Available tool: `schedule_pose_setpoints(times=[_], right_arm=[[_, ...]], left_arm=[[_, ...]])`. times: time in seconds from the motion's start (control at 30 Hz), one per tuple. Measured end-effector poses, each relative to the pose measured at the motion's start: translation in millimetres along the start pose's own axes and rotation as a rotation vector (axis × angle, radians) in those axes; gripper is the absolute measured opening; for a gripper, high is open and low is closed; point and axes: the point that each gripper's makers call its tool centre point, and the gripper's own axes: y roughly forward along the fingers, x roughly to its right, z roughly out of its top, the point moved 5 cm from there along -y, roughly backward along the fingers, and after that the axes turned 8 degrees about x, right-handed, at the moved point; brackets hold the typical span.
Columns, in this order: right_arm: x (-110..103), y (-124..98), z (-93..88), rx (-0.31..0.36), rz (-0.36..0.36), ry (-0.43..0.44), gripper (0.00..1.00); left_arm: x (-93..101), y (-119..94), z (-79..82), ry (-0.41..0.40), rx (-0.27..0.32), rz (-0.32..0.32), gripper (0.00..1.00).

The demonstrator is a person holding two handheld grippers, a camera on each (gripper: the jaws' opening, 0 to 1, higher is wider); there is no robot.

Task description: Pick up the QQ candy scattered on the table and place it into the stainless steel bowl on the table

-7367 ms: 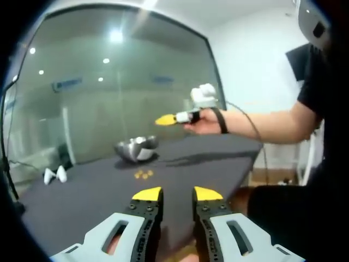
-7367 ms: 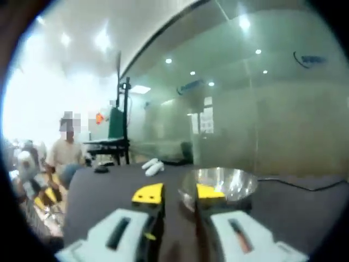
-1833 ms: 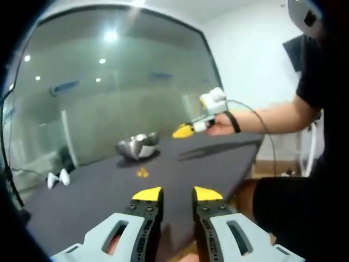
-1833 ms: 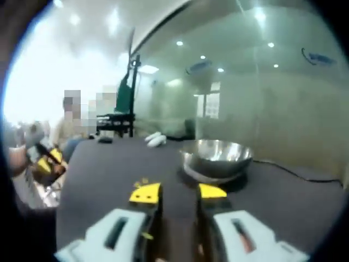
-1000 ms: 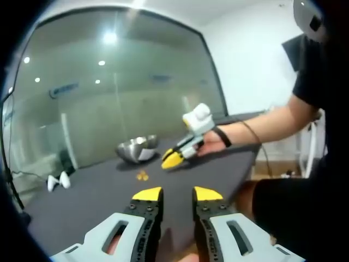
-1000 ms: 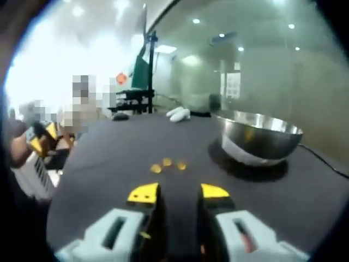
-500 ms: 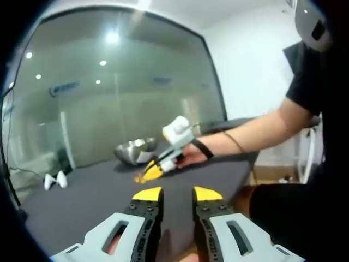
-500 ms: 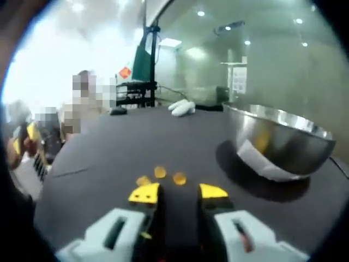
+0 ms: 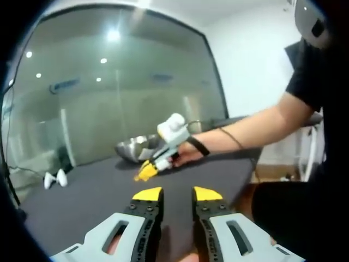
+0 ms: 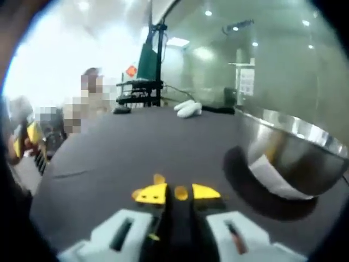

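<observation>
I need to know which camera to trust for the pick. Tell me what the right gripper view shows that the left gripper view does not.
Right gripper view alone: one candy between its open yellow tips, a second candy just beyond the left tip, and people in the background.

Left gripper view alone: the left gripper, open and held back over the table, and the arm reaching forward with the right gripper.

Both: the stainless steel bowl, the dark table and the two white objects at its far end.

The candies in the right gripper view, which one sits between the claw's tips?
The candy framed between the right claw's yellow tips. The other visible candy lies just beyond the left tip, farther up the table.
</observation>
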Motion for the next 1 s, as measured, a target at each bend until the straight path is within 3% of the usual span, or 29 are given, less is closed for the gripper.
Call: schedule_pose_setpoints(times=[0.4, 0.43, 0.47, 0.5, 0.6, 0.8, 1.0], right_arm=[[0.5, -1.3, 2.5, -0.015, -0.003, -0.006, 0.09], [3.3, -3.2, 6.7, -0.007, -0.008, -0.005, 0.09], [4.3, -7.4, 23.1, 0.067, -0.019, 0.015, 0.09], [2.7, -12.4, 33.6, 0.097, -0.002, 0.022, 0.09], [5.5, -22.9, 52.5, 0.118, -0.002, -0.001, 0.09], [11.8, -34.9, 58.2, 0.128, -0.049, -0.055, 0.09], [41.1, -50.0, 81.8, 0.2, -0.151, -0.002, 0.09]], left_arm=[[-1.4, -3.3, -3.7, -0.004, -0.012, 0.011, 0.22], [-1.3, -3.4, -3.5, -0.002, -0.014, 0.012, 0.22], [-0.7, -4.0, -1.9, 0.001, -0.015, 0.01, 0.22], [0.5, -4.4, -0.1, 0.005, -0.013, 0.003, 0.22], [0.2, -4.3, 1.5, 0.011, -0.007, -0.002, 0.22], [-2.7, -1.6, 2.2, 0.007, 0.009, 0.008, 0.23], [0.8, -2.6, 4.3, 0.015, 0.015, -0.002, 0.23]])
